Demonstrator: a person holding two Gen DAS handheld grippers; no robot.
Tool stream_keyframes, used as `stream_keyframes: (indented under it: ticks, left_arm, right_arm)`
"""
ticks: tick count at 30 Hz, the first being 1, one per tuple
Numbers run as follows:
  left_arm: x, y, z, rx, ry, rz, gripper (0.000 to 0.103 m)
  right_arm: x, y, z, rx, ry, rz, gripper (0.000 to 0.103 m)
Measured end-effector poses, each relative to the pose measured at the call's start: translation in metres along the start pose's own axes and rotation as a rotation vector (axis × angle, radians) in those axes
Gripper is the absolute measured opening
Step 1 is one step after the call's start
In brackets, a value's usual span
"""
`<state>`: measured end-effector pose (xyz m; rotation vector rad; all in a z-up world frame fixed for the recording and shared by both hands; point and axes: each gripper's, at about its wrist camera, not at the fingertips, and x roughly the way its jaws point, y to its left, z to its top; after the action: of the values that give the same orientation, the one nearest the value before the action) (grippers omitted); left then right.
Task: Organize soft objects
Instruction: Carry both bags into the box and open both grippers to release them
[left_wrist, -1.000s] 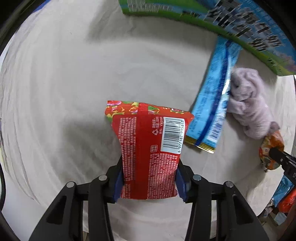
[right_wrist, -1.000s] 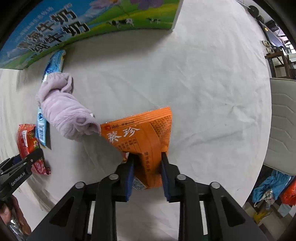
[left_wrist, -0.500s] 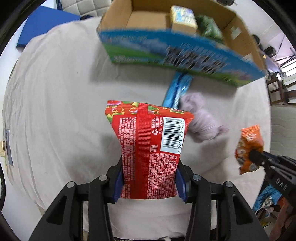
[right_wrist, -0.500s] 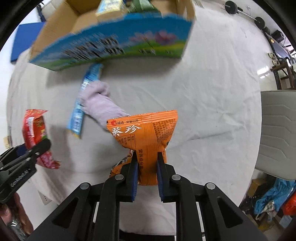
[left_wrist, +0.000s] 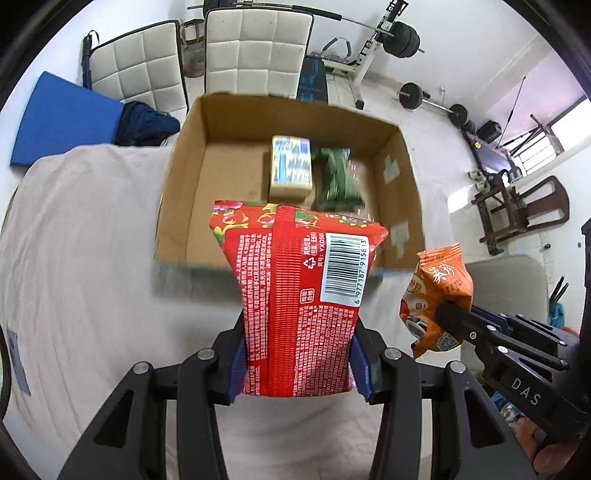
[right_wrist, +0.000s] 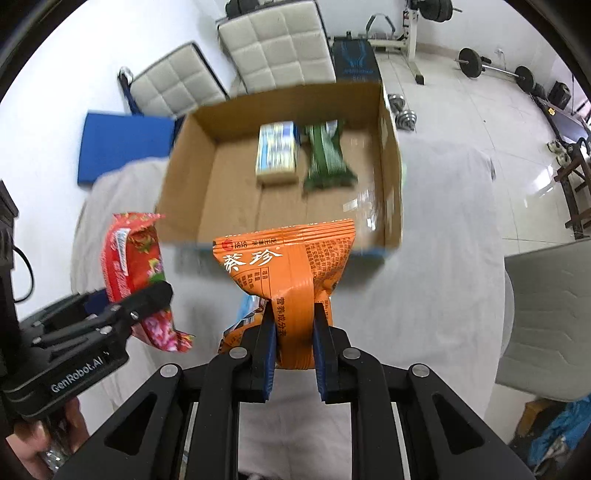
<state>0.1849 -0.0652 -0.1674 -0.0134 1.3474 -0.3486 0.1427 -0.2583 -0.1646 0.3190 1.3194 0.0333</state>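
Note:
My left gripper (left_wrist: 297, 363) is shut on a red snack packet (left_wrist: 295, 295), held high with its barcode side toward the camera. My right gripper (right_wrist: 294, 345) is shut on an orange snack packet (right_wrist: 291, 273), pinched narrow between the blue pads. Both packets hang above the cloth-covered table, in front of an open cardboard box (left_wrist: 184, 188) (right_wrist: 184, 177). The orange packet (left_wrist: 436, 295) shows at the right of the left wrist view, the red packet (right_wrist: 135, 266) at the left of the right wrist view. Inside the box lie a pale blue-printed pack (left_wrist: 291, 166) and a green packet (left_wrist: 336, 177).
The table wears a beige cloth (left_wrist: 81, 258). Behind the box stand two white padded chairs (left_wrist: 255, 48) and a blue mat (left_wrist: 62, 114). Weights and a bench (left_wrist: 369, 44) fill the floor at the back right. A grey seat (right_wrist: 546, 325) sits beside the table on the right.
Both grippers have risen well above the table with their packets. The box interior has come into view, and the blue packet and purple plush toy have dropped out of sight.

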Motion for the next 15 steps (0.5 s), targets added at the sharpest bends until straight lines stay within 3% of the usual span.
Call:
stream_keyframes:
  ticks: [7, 15]
  left_arm:
    - [0.038, 0.018, 0.076, -0.026, 0.02, 0.017, 0.044]
    - [0.096, 0.048, 0.14, -0.073, 0.1, 0.059, 0.044]
  right_arm:
    - [0.02, -0.008, 0.062, 0.009, -0.01, -0.063, 0.018]
    - [0.095, -0.021, 0.101, 0.042, 0.079, -0.124, 0.018]
